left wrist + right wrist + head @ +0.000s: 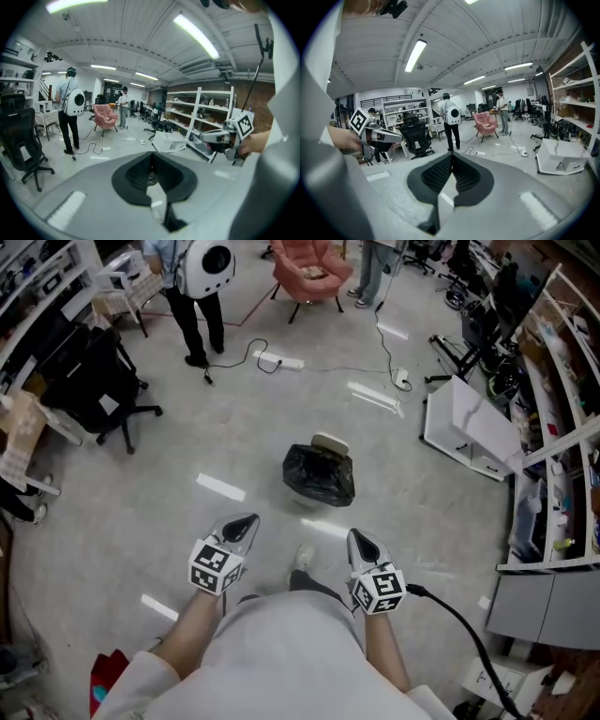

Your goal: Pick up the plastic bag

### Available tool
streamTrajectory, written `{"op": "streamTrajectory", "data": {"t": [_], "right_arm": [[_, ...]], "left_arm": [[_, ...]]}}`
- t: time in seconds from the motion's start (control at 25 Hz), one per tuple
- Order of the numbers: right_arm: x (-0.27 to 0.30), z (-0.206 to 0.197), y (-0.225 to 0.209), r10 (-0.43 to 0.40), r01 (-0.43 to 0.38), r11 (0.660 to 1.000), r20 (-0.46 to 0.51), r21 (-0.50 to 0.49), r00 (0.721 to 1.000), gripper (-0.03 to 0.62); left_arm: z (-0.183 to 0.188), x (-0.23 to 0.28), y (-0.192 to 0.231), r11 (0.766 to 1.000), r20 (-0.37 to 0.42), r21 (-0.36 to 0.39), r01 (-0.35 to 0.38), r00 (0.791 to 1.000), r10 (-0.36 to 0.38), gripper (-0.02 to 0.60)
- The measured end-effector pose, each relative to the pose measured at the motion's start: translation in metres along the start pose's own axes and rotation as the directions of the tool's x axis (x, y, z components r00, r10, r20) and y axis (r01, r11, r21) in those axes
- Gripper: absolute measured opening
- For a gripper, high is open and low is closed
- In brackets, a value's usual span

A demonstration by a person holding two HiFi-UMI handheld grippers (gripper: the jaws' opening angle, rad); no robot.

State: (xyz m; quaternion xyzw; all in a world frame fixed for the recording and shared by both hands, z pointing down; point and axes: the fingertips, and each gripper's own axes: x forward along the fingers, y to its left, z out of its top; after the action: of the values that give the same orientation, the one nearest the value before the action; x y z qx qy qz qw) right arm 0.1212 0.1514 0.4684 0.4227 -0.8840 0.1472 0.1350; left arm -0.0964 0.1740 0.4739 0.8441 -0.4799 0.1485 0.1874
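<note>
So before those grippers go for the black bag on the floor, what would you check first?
1. Sight of the bag: ok, nothing covers it.
2. The left gripper is empty: ok.
3. The right gripper is empty: ok.
4. Jaws open for a grab: not ok, both are shut.
5. Grippers close enough to the bag: not ok, both are well short of it.
6. How heavy the bag is: cannot tell.
</note>
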Motion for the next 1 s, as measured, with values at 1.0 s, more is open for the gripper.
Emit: {"op": "streamTrajectory", "data": {"t": [1.0], "right_arm": [[0.094,-0.001,-0.115,0.11,-0.105,0.994,-0.134,0.039,0.985,0.002]], "left_arm": [[0.035,0.134,0.047,0.998,-0.13,-0.028,-0.063,0.99,0.059,0.003]]}}
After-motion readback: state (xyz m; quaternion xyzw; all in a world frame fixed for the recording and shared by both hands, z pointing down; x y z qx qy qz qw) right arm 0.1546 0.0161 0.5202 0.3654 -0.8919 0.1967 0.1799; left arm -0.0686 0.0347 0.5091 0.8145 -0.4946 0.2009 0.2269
